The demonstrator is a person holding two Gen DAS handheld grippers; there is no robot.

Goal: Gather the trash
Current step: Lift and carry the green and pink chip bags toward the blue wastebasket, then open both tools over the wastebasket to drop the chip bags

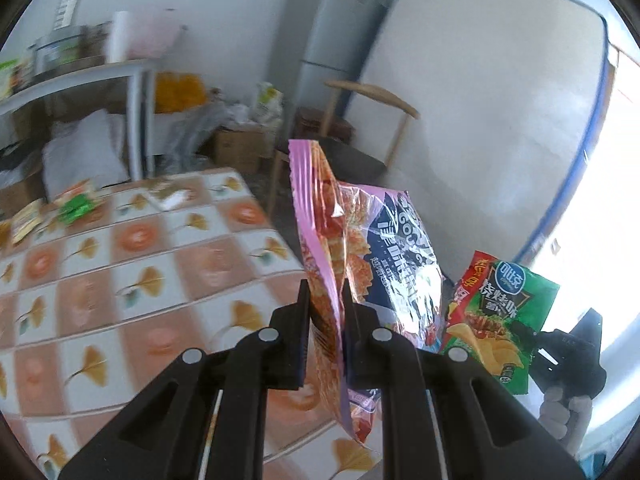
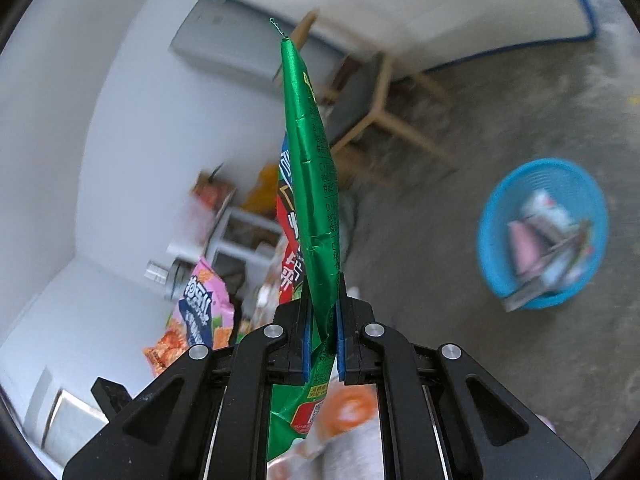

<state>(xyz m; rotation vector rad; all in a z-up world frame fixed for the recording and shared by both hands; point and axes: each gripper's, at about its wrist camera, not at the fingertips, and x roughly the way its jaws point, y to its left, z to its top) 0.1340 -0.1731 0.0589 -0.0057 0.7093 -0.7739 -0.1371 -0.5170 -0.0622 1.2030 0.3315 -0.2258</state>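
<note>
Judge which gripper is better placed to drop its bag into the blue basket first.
Probably right. The right gripper, shut on the green chip bag, has the blue basket in view. The left gripper, holding the pink snack bag, faces the table.

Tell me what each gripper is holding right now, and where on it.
Left gripper: crinkly pink plastic snack bag, pinched near its lower edge. Right gripper: shiny green foil chip bag, near one end.

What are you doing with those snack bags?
A person is picking up trash with a tool in each hand. The left tool is shut on a pink bag, and the right tool is shut on a green bag. Both bags are in the air. A blue basket on the floor already holds some wrappers. More wrappers lie on the table.
</note>
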